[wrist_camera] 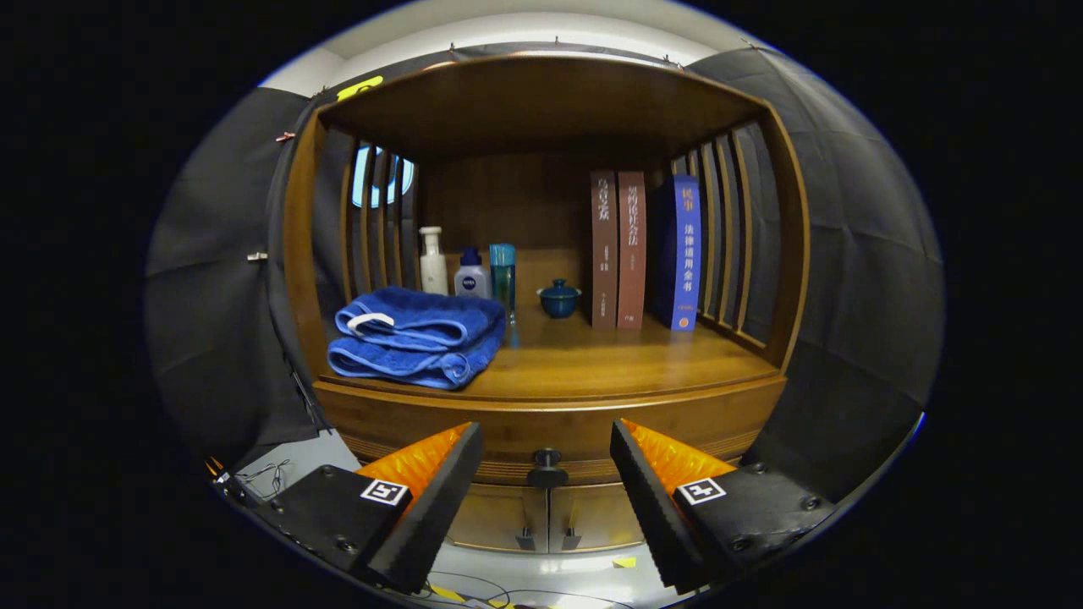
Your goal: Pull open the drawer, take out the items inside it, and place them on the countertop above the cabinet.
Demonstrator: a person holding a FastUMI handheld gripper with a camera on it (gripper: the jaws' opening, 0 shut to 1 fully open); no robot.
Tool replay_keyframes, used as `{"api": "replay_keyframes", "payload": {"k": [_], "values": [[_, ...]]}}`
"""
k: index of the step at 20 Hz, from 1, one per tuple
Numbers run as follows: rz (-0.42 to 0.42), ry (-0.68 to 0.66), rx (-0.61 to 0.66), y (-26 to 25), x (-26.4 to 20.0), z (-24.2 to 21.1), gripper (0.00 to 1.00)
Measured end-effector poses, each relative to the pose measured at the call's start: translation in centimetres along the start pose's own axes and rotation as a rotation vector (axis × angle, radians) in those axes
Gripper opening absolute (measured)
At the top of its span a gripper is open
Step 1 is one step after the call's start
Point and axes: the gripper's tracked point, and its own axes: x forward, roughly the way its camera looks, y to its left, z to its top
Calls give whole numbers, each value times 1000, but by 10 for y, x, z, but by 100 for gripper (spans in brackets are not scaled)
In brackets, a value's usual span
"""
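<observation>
The fingers (pixel 546 474) stood spread wide at the bottom of the frame, holding nothing, their inner faces ribbed and wedge-shaped. Straight ahead in the gap between them, at the lower centre, sat the dark round knob (pixel 547 463) of the drawer (pixel 541 427), still shut. That was the relation the coming move seemed to turn on: the knob lay on the midline of the fingers but beyond their tips, not yet touched, so the likely need was to go forward and close on it, then pull straight back. The drawer front ran long from left to right, a band of polished brown wood with fine grooves along its lower edge. What lay inside could not be seen. Below it, two small cabinet doors (pixel 548 516) met at a centre seam.

Above the drawer, in the middle of the frame, the glossy wooden tabletop (pixel 609 364) carried other things. A folded blue towel (pixel 415 337), soft and thick, lay at its left front. Behind it stood three bottles (pixel 470 272), a small dark lidded cup (pixel 559 298), and to the right three upright books (pixel 630 249). Slatted wooden sides and a wooden top closed in this bay, and the open front right of the tabletop looked free for the items.
</observation>
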Motion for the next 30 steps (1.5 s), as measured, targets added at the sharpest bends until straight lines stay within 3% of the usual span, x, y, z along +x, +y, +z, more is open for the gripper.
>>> {"api": "replay_keyframes", "payload": {"k": [10,14,15,17,20,21,22,30], "values": [[-21,129,-10,-8,56,-60,100],[-21,189,4,-6,71,-80,93],[-17,213,2,-5,73,-87,79],[-10,223,-12,-2,74,-92,63],[-25,191,18,-3,76,-91,44],[-24,195,25,-3,72,-89,44],[-23,201,11,-2,73,-91,35],[-19,246,-13,-1,61,-95,35]]}}
